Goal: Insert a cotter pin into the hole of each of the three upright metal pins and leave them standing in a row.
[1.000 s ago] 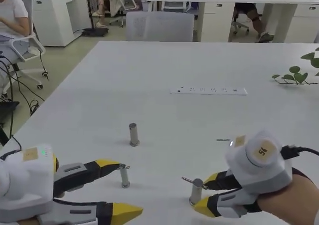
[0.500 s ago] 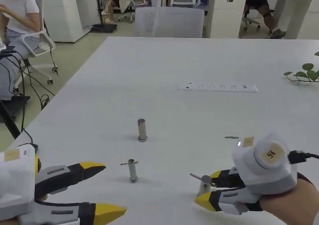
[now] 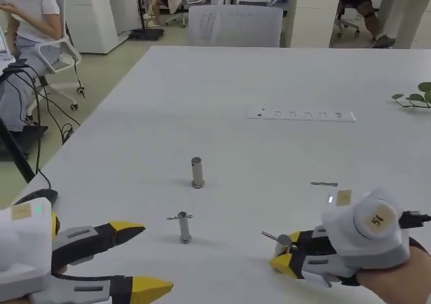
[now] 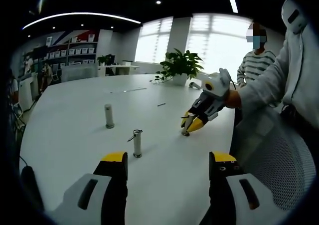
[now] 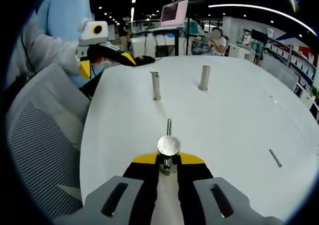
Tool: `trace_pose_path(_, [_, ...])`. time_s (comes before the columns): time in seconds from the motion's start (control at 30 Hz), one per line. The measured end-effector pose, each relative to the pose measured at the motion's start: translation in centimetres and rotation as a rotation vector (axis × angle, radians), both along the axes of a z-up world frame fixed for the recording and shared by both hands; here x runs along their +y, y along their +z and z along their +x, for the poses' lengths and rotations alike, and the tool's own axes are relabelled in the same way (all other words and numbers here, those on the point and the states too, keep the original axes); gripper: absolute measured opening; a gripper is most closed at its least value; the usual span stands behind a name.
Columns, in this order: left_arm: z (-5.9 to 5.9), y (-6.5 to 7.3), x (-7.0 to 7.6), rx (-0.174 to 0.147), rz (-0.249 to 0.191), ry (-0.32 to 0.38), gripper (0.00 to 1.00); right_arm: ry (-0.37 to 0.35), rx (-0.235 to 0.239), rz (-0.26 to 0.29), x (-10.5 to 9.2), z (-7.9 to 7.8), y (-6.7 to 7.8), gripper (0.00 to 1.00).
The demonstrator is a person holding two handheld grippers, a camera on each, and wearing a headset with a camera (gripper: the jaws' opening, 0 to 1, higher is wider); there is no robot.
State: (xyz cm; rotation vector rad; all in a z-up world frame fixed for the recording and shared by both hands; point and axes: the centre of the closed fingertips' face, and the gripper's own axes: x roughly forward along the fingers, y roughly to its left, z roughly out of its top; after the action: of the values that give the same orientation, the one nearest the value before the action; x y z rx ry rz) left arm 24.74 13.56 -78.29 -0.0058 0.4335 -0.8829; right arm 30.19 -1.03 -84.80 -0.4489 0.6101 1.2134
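Down at the near right of the white surface (image 3: 222, 81), the right claw (image 5: 169, 161) is pinched narrow around the near-right pin (image 5: 169, 146), gripping its upright shaft just below the round head. A cotter pin (image 5: 169, 126) sticks out of that pin's top, pointing away from the claw. The left claw (image 4: 169, 160) hangs at the near left, spread wide, gripping and touching nothing. Just beyond it, between the two claws, stands the middle pin (image 3: 184, 228), upright, with a second cotter pin (image 3: 179, 216) lying crosswise through its top. The far pin (image 3: 196, 172) stands upright farther off, well apart from both claws. A loose cotter pin (image 3: 324, 183) lies flat on the surface beyond the right claw, and a power strip (image 3: 303, 114) lies farther still.
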Motion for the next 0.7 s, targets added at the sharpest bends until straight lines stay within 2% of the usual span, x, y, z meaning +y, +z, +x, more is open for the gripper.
trace_pose_path(0.13, [0.0, 0.1, -0.2, 0.001, -0.001, -0.005, 0.66, 0.033, 0.000, 0.005, 0.2, 0.1, 0.0, 0.14])
trace_pose_path(0.3, [-0.2, 0.0, -0.3, 0.009, 0.002, -0.016, 0.65, 0.123, -0.029, -0.005, 0.6, 0.3, 0.1, 0.13])
trace_pose_path(0.47, [-0.3, -0.1, -0.2, 0.014, 0.003, -0.017, 0.65, 0.166, -0.023, -0.007, 1.3, 0.7, 0.1, 0.13])
trace_pose_path(0.7, [-0.3, -0.2, -0.1, 0.017, 0.001, -0.014, 0.65, 0.227, -0.016, 0.005, 3.2, 1.1, 0.6, 0.13])
